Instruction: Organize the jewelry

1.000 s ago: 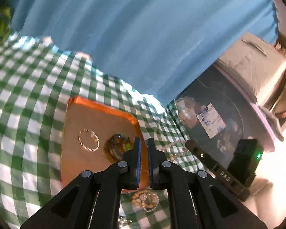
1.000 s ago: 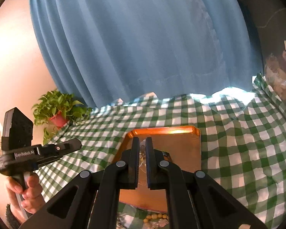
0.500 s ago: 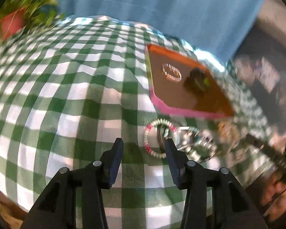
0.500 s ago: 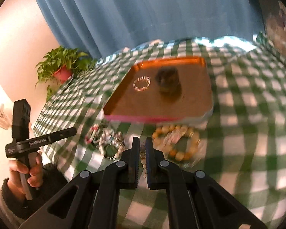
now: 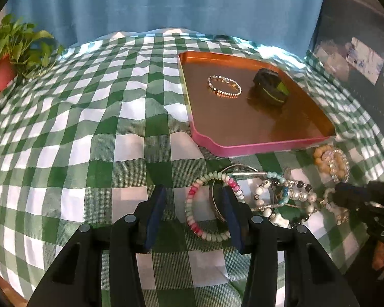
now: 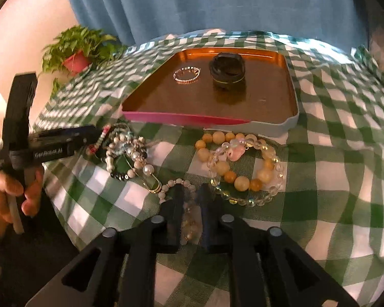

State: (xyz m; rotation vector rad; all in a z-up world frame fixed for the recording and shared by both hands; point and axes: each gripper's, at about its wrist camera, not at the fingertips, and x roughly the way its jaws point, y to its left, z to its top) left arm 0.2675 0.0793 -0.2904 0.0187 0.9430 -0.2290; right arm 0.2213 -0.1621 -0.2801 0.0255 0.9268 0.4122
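Observation:
An orange tray [image 5: 263,128] [image 6: 291,97] on the checked cloth holds a thin bead bracelet [image 5: 224,88] [image 6: 187,75] and a dark band [image 5: 270,89] [image 6: 227,73]. In front of it lie a pink-and-white bead bracelet [image 5: 207,204], a heap of pearl and metal bracelets [image 5: 281,194] [image 6: 128,153] and yellow and clear bead bracelets [image 5: 331,161] [image 6: 240,166]. My left gripper [image 5: 193,204] is open, low over the cloth, its right finger inside the pink bracelet. My right gripper [image 6: 190,204] is slightly open around a small pearl bracelet [image 6: 181,186].
A potted plant [image 5: 5,58] [image 6: 76,51] stands at the table's far left. A blue curtain [image 5: 166,5] hangs behind the table. The left gripper's body shows in the right wrist view [image 6: 51,143], held by a hand.
Both grippers tilted down from the tray and curtain to the bracelets in front of it. My left gripper opened wide. My right gripper's jaws parted a little over the pearl bracelet.

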